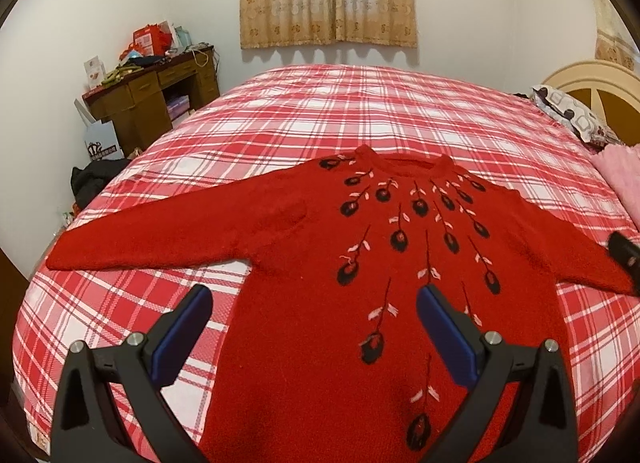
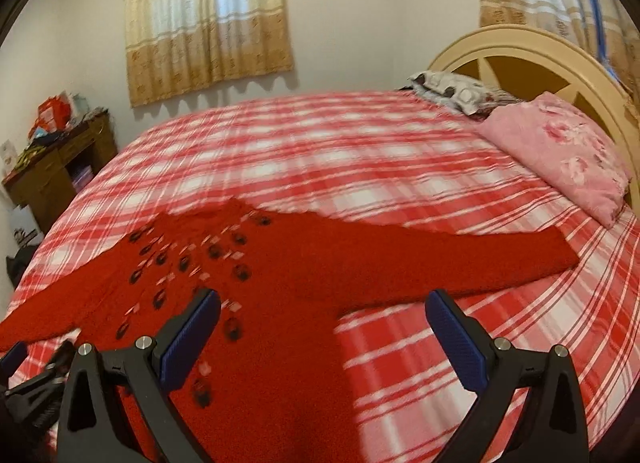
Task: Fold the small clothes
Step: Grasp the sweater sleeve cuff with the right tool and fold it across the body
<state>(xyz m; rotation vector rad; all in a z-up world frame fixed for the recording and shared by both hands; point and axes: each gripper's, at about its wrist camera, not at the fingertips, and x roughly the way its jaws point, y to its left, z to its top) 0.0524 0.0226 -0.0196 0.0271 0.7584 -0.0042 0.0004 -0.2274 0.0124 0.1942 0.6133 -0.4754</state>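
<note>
A red knit sweater [image 1: 304, 263] with black and pink flower embroidery lies flat, front up, sleeves spread, on the red-and-white plaid bed [image 1: 360, 111]. My left gripper [image 1: 316, 295] is open and empty, hovering over the sweater's lower left body. My right gripper [image 2: 324, 299] is open and empty above the sweater's [image 2: 288, 283] right side, below the right sleeve [image 2: 460, 259]. The right gripper's tip also shows in the left wrist view [image 1: 624, 255] near the right cuff. The left gripper shows at the right wrist view's lower left [image 2: 36, 383].
A pink floral pillow [image 2: 560, 155] and a patterned pillow [image 2: 452, 89] lie by the cream headboard [image 2: 520, 51]. A cluttered wooden desk [image 1: 156, 91] stands left of the bed, with a bag [image 1: 102, 143] and dark clothing [image 1: 90, 183] on the floor.
</note>
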